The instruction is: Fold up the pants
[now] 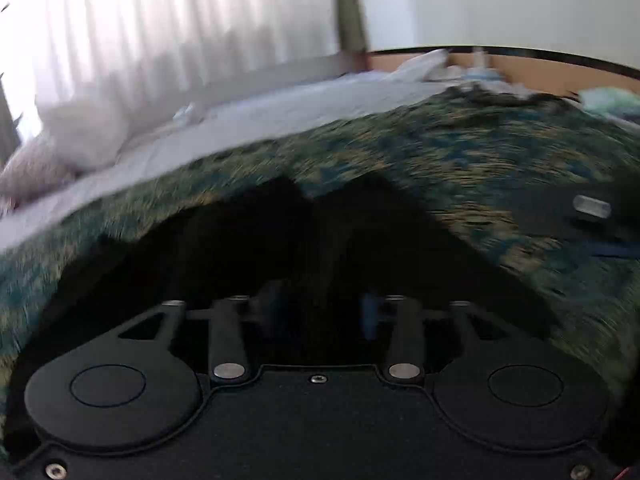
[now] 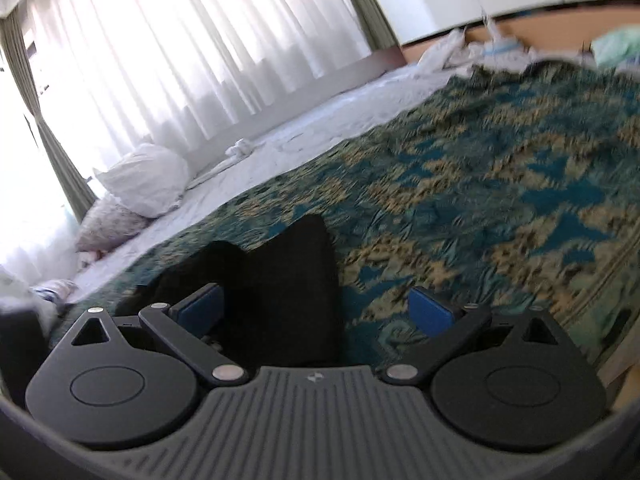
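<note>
My right gripper (image 2: pixel 316 308) stands wide open, its blue pads (image 2: pixel 430 314) far apart at the lower middle of the right wrist view, pressing on nothing. The black pants (image 2: pixel 288 292) lie between the jaws, nearer the left pad, bunched into a dark mound that rises toward the middle of the frame. Whether the left pad touches the cloth I cannot tell.

My left gripper (image 1: pixel 324 312) sits at the lower middle of the left wrist view, badly blurred. Its jaws stand partly open with a gap between the pads, and the pants (image 1: pixel 320 240) fill the dark space ahead of and around them; I cannot tell whether any cloth is pinched.

The pants rest on a blue, green and gold patterned bedspread (image 2: pixel 500 184) that fills the right and centre of both views. Beyond it, toward the upper left, runs a white sheet (image 2: pixel 320 120), with a white pillow (image 2: pixel 144 184) at the left edge. White curtains (image 2: pixel 180 40) hang across the upper left. At the right edge of the left wrist view, a dark object (image 1: pixel 592 212) shows, too blurred to name.
</note>
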